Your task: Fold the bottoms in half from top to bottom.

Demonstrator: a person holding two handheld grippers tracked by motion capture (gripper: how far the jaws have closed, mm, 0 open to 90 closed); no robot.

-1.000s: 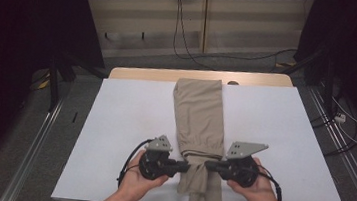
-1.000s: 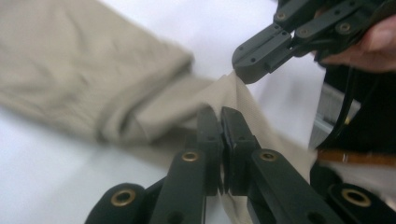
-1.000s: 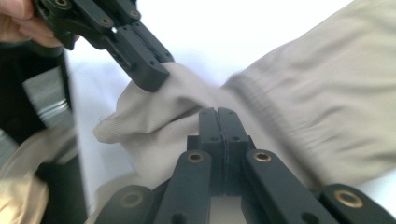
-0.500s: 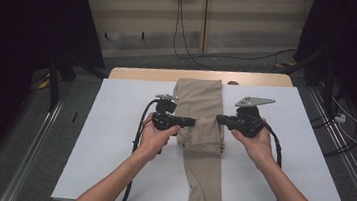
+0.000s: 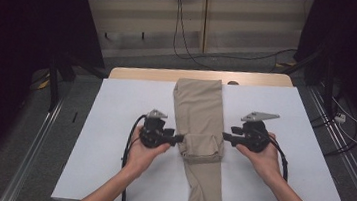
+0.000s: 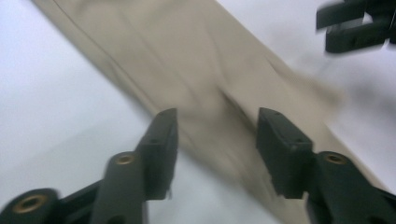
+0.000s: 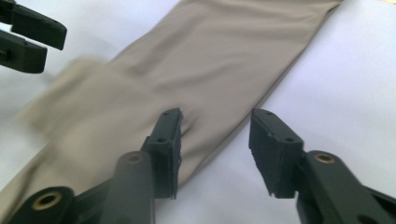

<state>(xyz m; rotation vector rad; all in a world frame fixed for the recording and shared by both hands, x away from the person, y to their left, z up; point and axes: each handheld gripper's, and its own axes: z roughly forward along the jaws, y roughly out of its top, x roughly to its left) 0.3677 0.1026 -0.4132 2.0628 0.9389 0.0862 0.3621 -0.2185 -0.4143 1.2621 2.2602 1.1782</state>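
A long folded tan cloth [image 5: 198, 107] lies along the middle of the white table [image 5: 125, 105], with a cross fold [image 5: 203, 156] near its middle. My left gripper [image 5: 180, 140] sits at the cloth's left edge and my right gripper [image 5: 225, 137] at its right edge, both pointing inward. In the left gripper view the left gripper [image 6: 217, 135] has its jaws apart over the cloth [image 6: 187, 56], not pressing it. The right gripper [image 7: 215, 140] stands the same way over the cloth's edge [image 7: 224, 56]. Both pairs of jaws have just been opening.
A wooden tabletop edge [image 5: 194, 75] shows past the white sheet. Cables [image 5: 187, 41] run over the floor behind, and metal rails [image 5: 36, 146] flank the table. The left gripper's cable [image 5: 129, 145] loops toward the front edge.
Both grippers carried the cloth away from the person, then drew back a little and apart. They let go of it, leaving a cross fold in the cloth.
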